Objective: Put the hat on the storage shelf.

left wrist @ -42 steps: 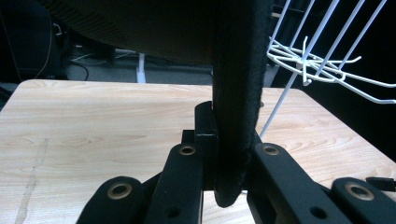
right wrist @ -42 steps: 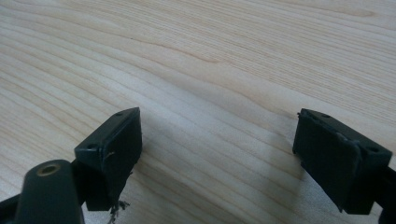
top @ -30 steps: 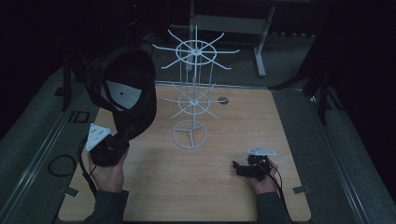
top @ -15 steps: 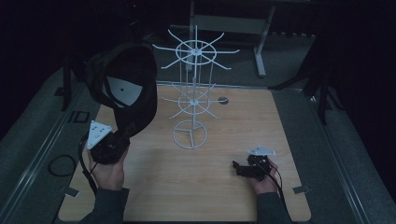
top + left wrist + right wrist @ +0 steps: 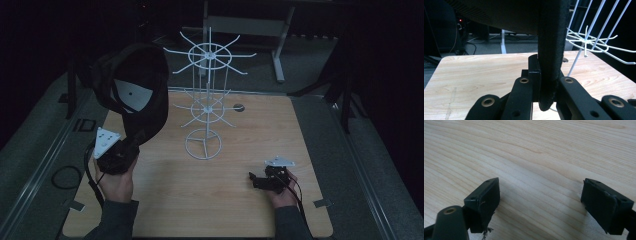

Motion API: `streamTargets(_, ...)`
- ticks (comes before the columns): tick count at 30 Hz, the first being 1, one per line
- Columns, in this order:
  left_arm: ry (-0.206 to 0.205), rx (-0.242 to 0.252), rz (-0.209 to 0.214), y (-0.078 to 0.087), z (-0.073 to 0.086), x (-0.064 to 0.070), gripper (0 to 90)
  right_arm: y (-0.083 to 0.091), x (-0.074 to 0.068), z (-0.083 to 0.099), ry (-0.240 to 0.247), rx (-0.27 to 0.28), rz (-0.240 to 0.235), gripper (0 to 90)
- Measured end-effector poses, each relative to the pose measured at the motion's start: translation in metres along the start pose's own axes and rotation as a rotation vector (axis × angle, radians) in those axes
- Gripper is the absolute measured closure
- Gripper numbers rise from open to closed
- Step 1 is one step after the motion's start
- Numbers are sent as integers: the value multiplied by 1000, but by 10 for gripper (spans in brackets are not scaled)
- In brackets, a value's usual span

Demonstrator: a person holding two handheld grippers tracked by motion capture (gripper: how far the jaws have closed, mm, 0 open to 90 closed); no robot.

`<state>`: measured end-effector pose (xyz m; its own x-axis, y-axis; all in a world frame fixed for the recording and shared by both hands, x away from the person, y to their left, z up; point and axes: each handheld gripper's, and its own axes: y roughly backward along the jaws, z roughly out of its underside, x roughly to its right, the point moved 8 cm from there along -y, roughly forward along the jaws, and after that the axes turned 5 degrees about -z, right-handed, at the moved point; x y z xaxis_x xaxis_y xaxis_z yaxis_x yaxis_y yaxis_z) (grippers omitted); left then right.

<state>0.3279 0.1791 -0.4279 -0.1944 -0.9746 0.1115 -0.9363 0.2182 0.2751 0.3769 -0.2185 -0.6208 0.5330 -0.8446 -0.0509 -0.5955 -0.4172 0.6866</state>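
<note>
A black cap (image 5: 135, 90) with a white label inside is held up over the table's left side, its opening facing the camera. My left gripper (image 5: 131, 146) is shut on the cap's brim (image 5: 549, 62), which stands edge-on between the jaws in the left gripper view. A white wire display rack (image 5: 205, 95) with two tiers of hooks stands in the table's middle, just right of the cap. My right gripper (image 5: 254, 179) rests low on the wooden table (image 5: 235, 210) at the front right, open, with bare wood (image 5: 541, 192) between its jaws.
The rack's round wire base (image 5: 203, 145) sits on the table centre, and its hooks (image 5: 599, 42) reach out close to the cap. A small round hole (image 5: 239, 107) lies behind the rack. Grey floor and desk legs (image 5: 280, 55) surround the table.
The cap and my left gripper have shifted slightly, the cap rising and tilting a little towards the rack. The right gripper has stayed where it was.
</note>
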Motion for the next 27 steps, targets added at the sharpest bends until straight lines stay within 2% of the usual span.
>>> streamTargets(17,-26,8,-10,1,-3,3,866,-1,0,-1,3,0,-1,153)
streamTargets(27,-60,9,-27,0,-5,5,865,-1,0,-1,5,0,-2,153)
